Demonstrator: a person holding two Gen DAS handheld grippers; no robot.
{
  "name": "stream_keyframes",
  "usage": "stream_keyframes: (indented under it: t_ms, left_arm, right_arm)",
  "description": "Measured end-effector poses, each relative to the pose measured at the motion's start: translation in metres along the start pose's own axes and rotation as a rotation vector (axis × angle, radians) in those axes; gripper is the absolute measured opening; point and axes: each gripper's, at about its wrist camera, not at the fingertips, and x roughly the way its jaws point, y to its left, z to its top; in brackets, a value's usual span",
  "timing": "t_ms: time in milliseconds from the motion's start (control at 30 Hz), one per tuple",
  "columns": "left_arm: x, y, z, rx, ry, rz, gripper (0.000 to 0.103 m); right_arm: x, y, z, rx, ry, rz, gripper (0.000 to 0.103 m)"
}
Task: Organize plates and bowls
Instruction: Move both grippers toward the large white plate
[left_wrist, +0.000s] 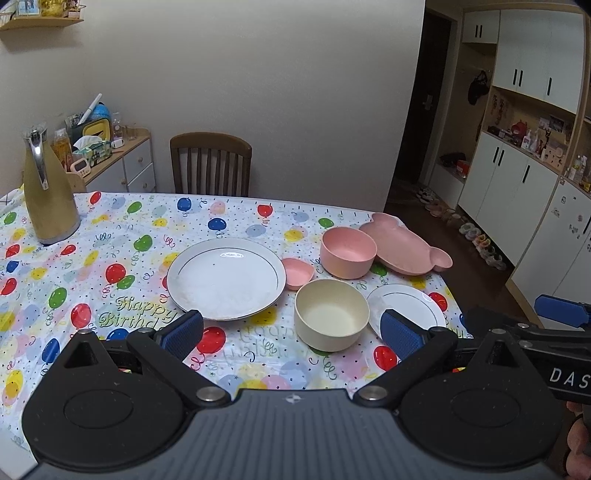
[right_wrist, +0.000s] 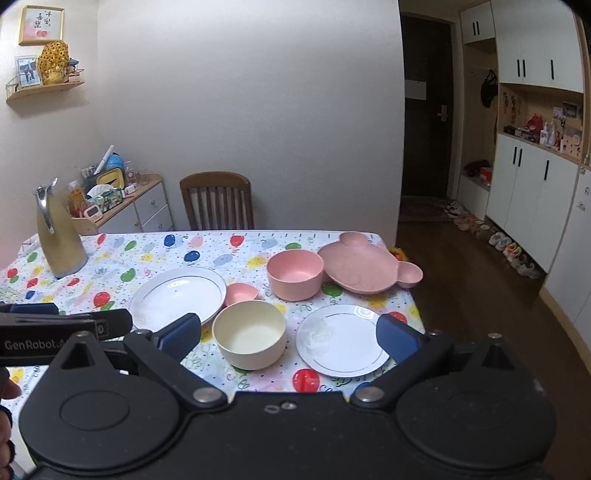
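Observation:
A large white plate (left_wrist: 226, 277) (right_wrist: 177, 299) lies mid-table. Right of it sit a small pink dish (left_wrist: 297, 272) (right_wrist: 241, 292), a cream bowl (left_wrist: 331, 314) (right_wrist: 250, 335), a pink bowl (left_wrist: 347, 256) (right_wrist: 294, 274), a pink bear-shaped plate (left_wrist: 404, 244) (right_wrist: 364, 263) and a small white plate (left_wrist: 406, 308) (right_wrist: 341, 339). My left gripper (left_wrist: 291, 334) hangs open above the near table edge, facing the cream bowl. Also open, my right gripper (right_wrist: 288, 338) spans the cream bowl and small white plate from above. Both hold nothing.
A balloon-print cloth (left_wrist: 110, 266) covers the table. A gold thermos jug (left_wrist: 46, 192) (right_wrist: 59, 236) stands at the far left. A wooden chair (left_wrist: 210, 164) is behind the table, with a cluttered drawer unit (left_wrist: 122, 162) to its left. The table's right edge drops to dark floor.

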Motion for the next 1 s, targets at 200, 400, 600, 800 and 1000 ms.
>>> stream_keyframes:
  t_ms: [200, 400, 600, 800, 1000]
  left_arm:
    - [0.0008, 0.0025, 0.0007, -0.006, 0.014, 0.009, 0.103]
    - [0.0022, 0.0066, 0.0018, -0.007, 0.023, 0.018, 0.103]
    - [0.0027, 0.008, 0.0017, -0.009, 0.03, 0.021, 0.103]
    - [0.0033, 0.0084, 0.002, -0.012, 0.028, 0.024, 0.103]
    - [0.0037, 0.0083, 0.0026, -0.015, 0.025, 0.024, 0.103]
  right_arm:
    - [0.0014, 0.0047, 0.0009, -0.011, 0.01, 0.014, 0.101]
    - [0.0032, 0.0085, 0.0025, -0.019, 0.017, 0.024, 0.101]
    - [0.0064, 0.009, 0.0029, -0.021, 0.026, 0.029, 0.1]
    - [0.0062, 0.0083, 0.0025, -0.02, 0.026, 0.033, 0.099]
    - [0.0067, 0.0076, 0.0024, -0.014, 0.02, 0.039, 0.099]
